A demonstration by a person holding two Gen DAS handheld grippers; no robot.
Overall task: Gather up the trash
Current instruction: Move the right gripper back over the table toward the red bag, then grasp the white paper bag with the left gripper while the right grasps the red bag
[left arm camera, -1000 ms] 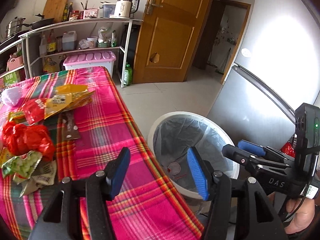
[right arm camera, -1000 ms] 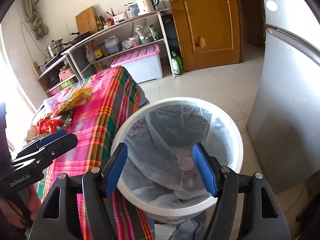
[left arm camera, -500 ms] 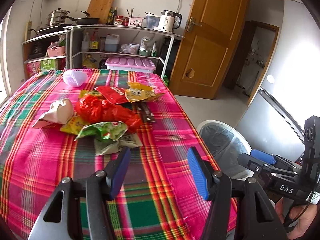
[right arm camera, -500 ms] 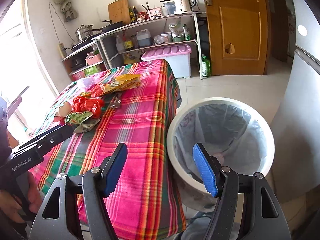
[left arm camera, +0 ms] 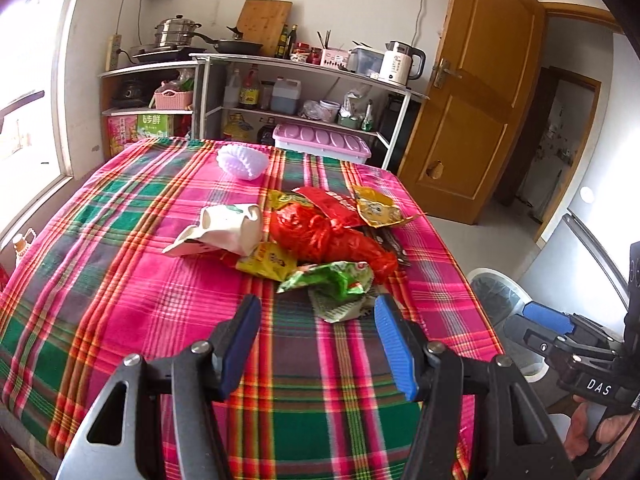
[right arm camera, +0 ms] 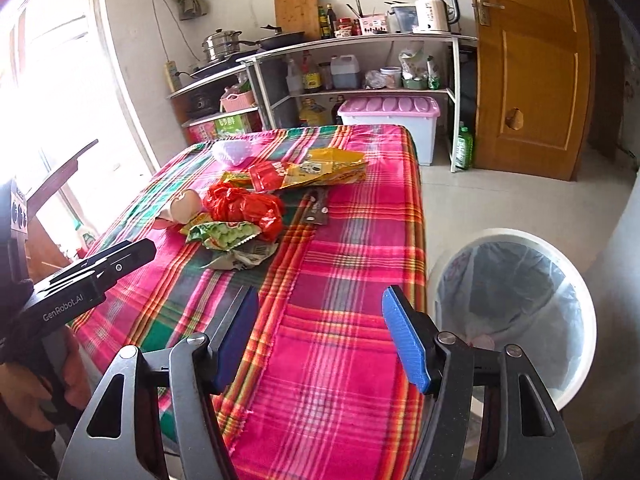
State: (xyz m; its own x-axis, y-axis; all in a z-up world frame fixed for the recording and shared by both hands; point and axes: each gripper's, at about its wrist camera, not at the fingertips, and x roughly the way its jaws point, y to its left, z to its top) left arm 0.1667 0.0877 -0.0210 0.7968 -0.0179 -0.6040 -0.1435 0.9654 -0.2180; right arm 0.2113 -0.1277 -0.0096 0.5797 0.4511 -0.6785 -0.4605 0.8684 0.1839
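Note:
A pile of trash lies mid-table on the plaid cloth point(left arm camera: 120, 280): a red plastic bag point(left arm camera: 320, 236), a green wrapper point(left arm camera: 332, 280), a yellow packet point(left arm camera: 268, 258), a crushed paper cup point(left arm camera: 228, 228) and yellow and red wrappers point(left arm camera: 376, 208) behind. My left gripper point(left arm camera: 316, 312) is open just short of the green wrapper, holding nothing. My right gripper point(right arm camera: 320, 300) hovers over the table's near right part; its jaws are closing with nothing between them. The white lined bin point(right arm camera: 516, 300) stands on the floor right of the table.
A white foam net point(left arm camera: 242, 162) lies at the table's far end, and a dark wrapper point(right arm camera: 318, 208) right of the pile. Shelves with pots, bottles and a kettle point(right arm camera: 432, 10) line the back wall. A pink-lidded box point(right arm camera: 388, 108), a wooden door point(right arm camera: 532, 68) and a fridge side point(left arm camera: 592, 240) are nearby.
Both grippers have swung left from over the bin to face the table. The trash pile now sits straight ahead of the left gripper, and the bin has slid to the right edge.

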